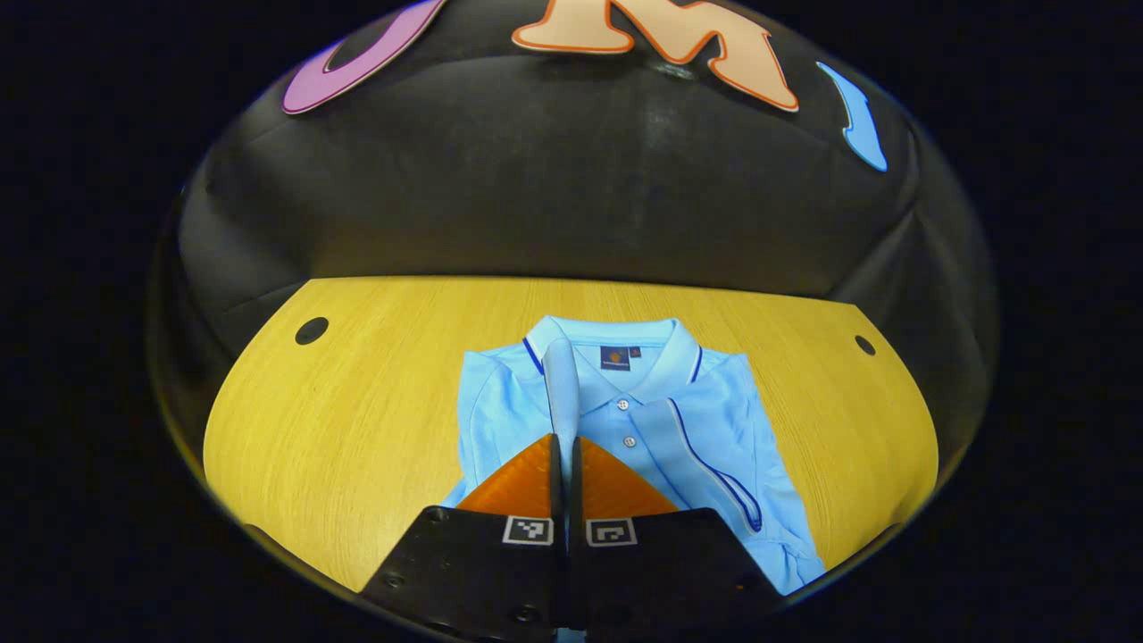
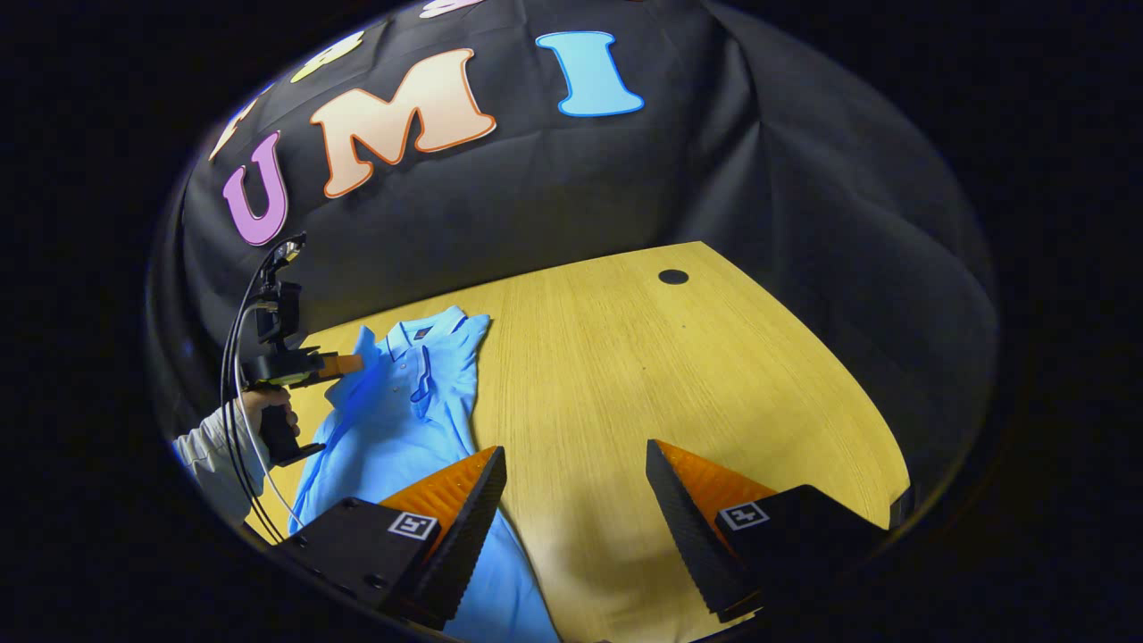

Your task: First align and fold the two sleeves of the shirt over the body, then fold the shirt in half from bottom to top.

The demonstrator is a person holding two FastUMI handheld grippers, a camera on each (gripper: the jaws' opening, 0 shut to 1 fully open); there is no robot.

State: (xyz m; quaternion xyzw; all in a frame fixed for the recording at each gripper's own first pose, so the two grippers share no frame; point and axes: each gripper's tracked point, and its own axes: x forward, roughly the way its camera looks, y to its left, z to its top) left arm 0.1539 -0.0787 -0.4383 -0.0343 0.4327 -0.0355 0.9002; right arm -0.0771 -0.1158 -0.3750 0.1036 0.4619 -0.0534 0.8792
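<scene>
Light-blue collared polo shirt [image 1: 679,429] on yellow wooden table [image 1: 357,429]; left gripper [image 1: 566,446] pinching a shirt fold at 12 o'clock, right gripper [image 2: 576,473] spread wide, holding nothing.

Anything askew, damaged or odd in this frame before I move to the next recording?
Nothing damaged or spilled. The light blue polo shirt lies on the wooden table with its sides folded in. The left hand-held gripper pinches a raised strip of its fabric near the collar; the right hand-held gripper is open above the table.
</scene>
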